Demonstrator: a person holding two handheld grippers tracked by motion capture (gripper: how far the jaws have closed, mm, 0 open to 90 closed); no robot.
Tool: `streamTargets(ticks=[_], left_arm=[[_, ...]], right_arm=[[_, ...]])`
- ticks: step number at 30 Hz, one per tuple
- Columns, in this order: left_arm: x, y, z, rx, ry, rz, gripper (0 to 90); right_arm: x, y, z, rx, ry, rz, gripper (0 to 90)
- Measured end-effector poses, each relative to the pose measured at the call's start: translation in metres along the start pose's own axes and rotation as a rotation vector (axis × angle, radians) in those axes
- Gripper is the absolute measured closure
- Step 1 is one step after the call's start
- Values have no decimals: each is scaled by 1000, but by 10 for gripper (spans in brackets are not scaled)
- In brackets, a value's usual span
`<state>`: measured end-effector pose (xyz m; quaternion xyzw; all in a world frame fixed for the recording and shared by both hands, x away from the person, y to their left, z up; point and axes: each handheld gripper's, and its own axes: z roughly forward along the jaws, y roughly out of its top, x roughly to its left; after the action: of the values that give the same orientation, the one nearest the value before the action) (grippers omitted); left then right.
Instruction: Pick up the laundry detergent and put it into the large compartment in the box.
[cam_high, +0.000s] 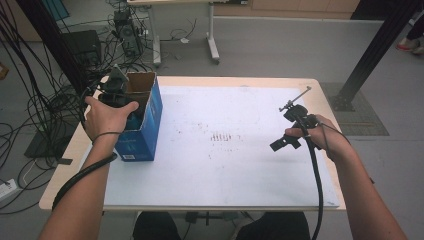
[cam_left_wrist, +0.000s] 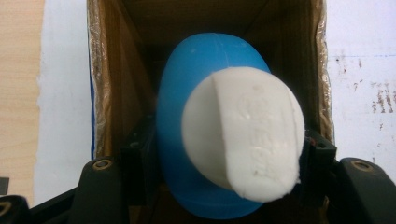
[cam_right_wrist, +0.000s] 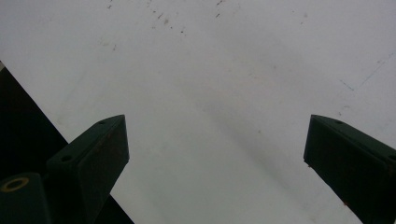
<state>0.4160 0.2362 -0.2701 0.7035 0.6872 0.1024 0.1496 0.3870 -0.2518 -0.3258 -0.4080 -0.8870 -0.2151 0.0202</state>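
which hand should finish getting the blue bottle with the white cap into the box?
Left. The left tool is already shut on the blue bottle, directly over the open cardboard box. The right tool is open with nothing between its jaws, over the white sheet far across the table.

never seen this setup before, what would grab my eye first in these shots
The blue plastic bottle with a white cap, clamped in the left claw over the mouth of the open blue cardboard box at the table's left edge. Next, the right claw, its jaws wide apart with nothing between them, over the stained white sheet covering the table.
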Motion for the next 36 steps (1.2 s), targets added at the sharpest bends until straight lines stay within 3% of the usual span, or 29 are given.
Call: streamTargets(ticks=[36], left_arm=[[1, -3, 0, 2, -4, -9, 382]], right_arm=[[-1, -3, -4, -13, 0, 3, 64]])
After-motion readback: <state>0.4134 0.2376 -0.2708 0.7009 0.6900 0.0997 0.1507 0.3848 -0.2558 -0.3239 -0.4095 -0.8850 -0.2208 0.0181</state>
